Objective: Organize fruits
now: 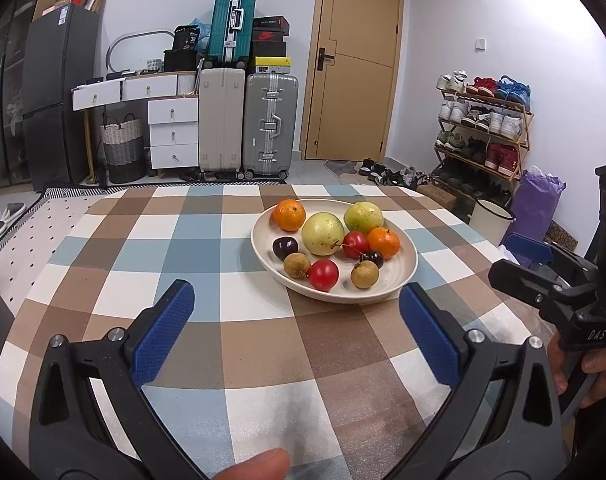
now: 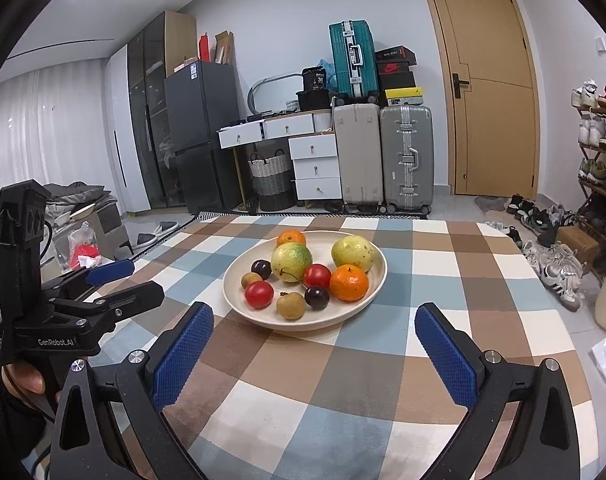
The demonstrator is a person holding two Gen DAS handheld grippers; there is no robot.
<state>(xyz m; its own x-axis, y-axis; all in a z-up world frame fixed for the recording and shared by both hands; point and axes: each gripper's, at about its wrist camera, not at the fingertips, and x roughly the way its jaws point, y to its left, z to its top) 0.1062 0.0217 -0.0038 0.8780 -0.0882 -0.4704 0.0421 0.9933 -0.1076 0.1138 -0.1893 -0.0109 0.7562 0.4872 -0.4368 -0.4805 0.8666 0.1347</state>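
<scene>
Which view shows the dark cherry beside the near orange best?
The right wrist view: the dark cherry sits fully exposed at the plate's front, next to the orange. In the left wrist view the same cherry is half hidden behind a longan, with only its top visible.

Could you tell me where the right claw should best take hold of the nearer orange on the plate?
Grip the orange across its round middle, coming from above on the plate's right side: that flank looks free, while a red fruit and dark fruit crowd its left.

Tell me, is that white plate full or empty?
Full: the plate holds oranges, green fruits, red and dark fruits, and small brown ones.
</scene>
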